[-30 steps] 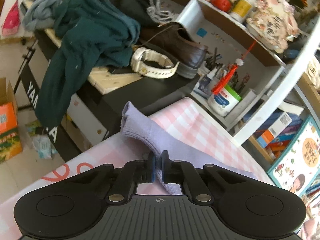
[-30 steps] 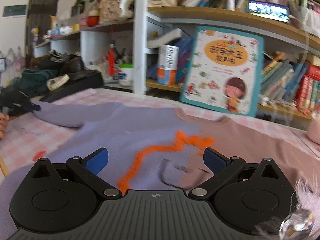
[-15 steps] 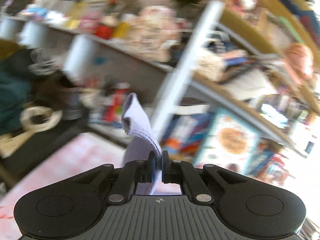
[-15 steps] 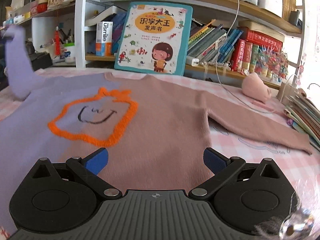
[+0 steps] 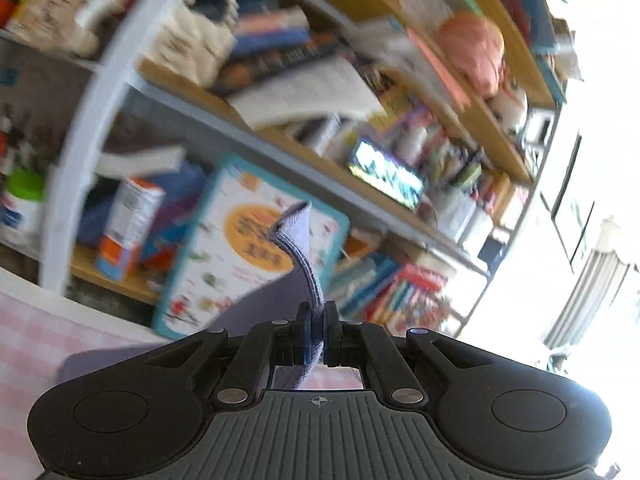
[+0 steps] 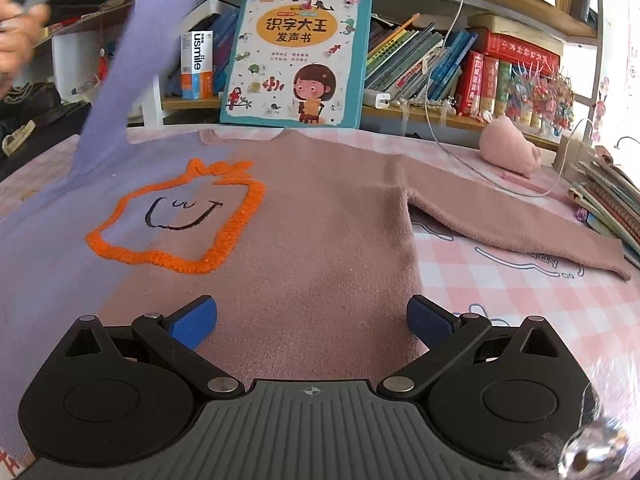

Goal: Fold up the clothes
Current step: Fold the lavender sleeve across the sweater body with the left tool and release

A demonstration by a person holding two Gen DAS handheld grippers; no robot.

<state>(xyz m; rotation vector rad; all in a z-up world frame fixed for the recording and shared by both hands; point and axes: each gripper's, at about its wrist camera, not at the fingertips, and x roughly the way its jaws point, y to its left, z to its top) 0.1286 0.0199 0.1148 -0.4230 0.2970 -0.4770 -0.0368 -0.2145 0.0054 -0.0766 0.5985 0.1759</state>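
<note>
A sweater (image 6: 320,216), half lilac and half dusty pink with an orange outlined face, lies flat on the pink checked tablecloth (image 6: 520,280). Its lilac sleeve (image 6: 132,60) is lifted high at the upper left of the right wrist view, held by the left gripper, beside a blurred hand (image 6: 16,40). In the left wrist view my left gripper (image 5: 316,332) is shut on the lilac sleeve's cuff (image 5: 298,240), which sticks up past the fingers. My right gripper (image 6: 312,324) stands open just above the pink lower part of the sweater, nothing between its fingers. The pink sleeve (image 6: 520,224) stretches out to the right.
A large picture book (image 6: 296,56) leans against the bookshelf (image 6: 460,68) behind the table. A pink plush toy (image 6: 510,148) and a white cable (image 6: 452,144) lie at the back right. Stacked books (image 6: 608,200) sit at the right edge. Dark clutter (image 6: 32,108) is at the left.
My left gripper has lifted the lilac sleeve off the table and swung it up and to the right. The right gripper shifted right over the sweater, then kept still, open throughout.
</note>
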